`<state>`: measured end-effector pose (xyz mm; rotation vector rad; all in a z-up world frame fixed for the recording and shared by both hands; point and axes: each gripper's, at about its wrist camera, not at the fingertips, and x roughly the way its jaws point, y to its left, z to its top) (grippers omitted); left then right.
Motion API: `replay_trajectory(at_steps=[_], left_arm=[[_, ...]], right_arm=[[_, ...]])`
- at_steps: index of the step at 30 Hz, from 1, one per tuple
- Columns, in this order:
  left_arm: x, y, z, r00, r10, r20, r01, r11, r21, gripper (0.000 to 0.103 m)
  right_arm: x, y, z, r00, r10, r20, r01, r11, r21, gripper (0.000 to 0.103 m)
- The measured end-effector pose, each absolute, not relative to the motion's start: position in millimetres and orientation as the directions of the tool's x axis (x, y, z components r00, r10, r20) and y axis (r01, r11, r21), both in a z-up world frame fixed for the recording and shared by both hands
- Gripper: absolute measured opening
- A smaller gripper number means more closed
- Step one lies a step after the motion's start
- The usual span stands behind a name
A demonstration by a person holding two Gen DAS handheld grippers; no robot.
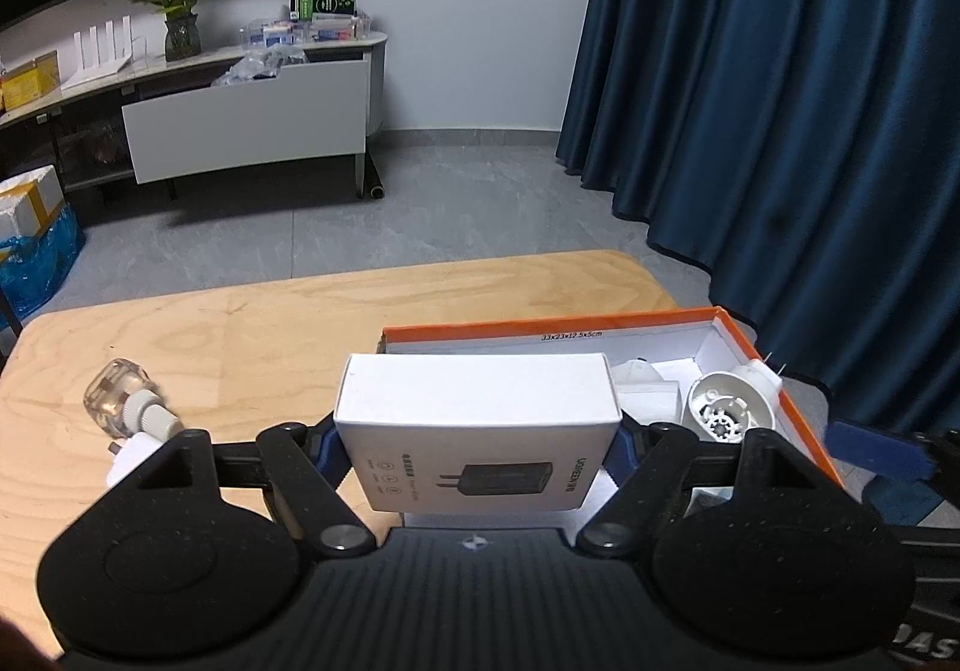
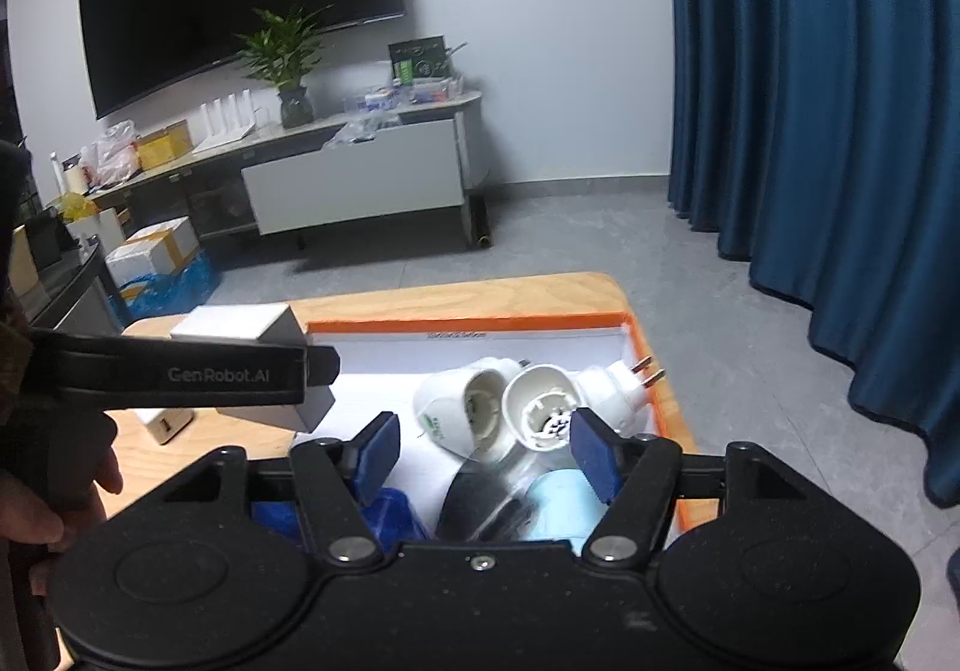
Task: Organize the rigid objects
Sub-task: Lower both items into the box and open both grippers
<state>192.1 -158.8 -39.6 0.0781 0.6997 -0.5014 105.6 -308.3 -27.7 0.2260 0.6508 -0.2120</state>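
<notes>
My left gripper (image 1: 477, 446) is shut on a white charger box (image 1: 480, 431) and holds it above the left edge of an orange-rimmed box (image 1: 540, 324). In the right wrist view the charger box (image 2: 264, 365) hangs over the orange box's left side (image 2: 456, 323). My right gripper (image 2: 486, 452) is open and empty above the orange box, over white plug-in devices (image 2: 540, 401), a dark object and a light blue item (image 2: 564, 503). A clear glass bottle with a white plug (image 1: 129, 401) lies on the wooden table (image 1: 252, 323) at the left.
A small wooden block with a number (image 2: 165, 422) sits on the table left of the orange box. Blue curtains (image 1: 810, 101) hang at the right. A TV stand (image 1: 240, 113) with a plant stands across the grey floor.
</notes>
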Motion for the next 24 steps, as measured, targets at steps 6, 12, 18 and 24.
replay_trajectory(at_steps=[6, 12, 18, 24], left_arm=[[200, -169, -47, 0.629, -0.42, -0.654, 0.473, 0.874, -0.106, 0.079], [207, -177, -52, 0.568, -0.455, -0.686, 0.49, 0.856, -0.163, 0.092], [194, -164, -44, 0.585, -0.443, -0.679, 0.467, 0.869, -0.165, 0.096], [176, -144, -27, 0.628, -0.382, -0.678, 0.415, 0.901, -0.123, 0.098]], right_arm=[[92, -316, -25, 0.787, -0.134, -0.602, 0.293, 0.94, 0.173, 0.076], [83, -318, -20, 0.799, -0.137, -0.586, 0.296, 0.937, 0.185, 0.076], [77, -314, -14, 0.807, -0.134, -0.575, 0.291, 0.938, 0.191, 0.076], [75, -301, -6, 0.818, -0.106, -0.565, 0.256, 0.947, 0.193, 0.077]])
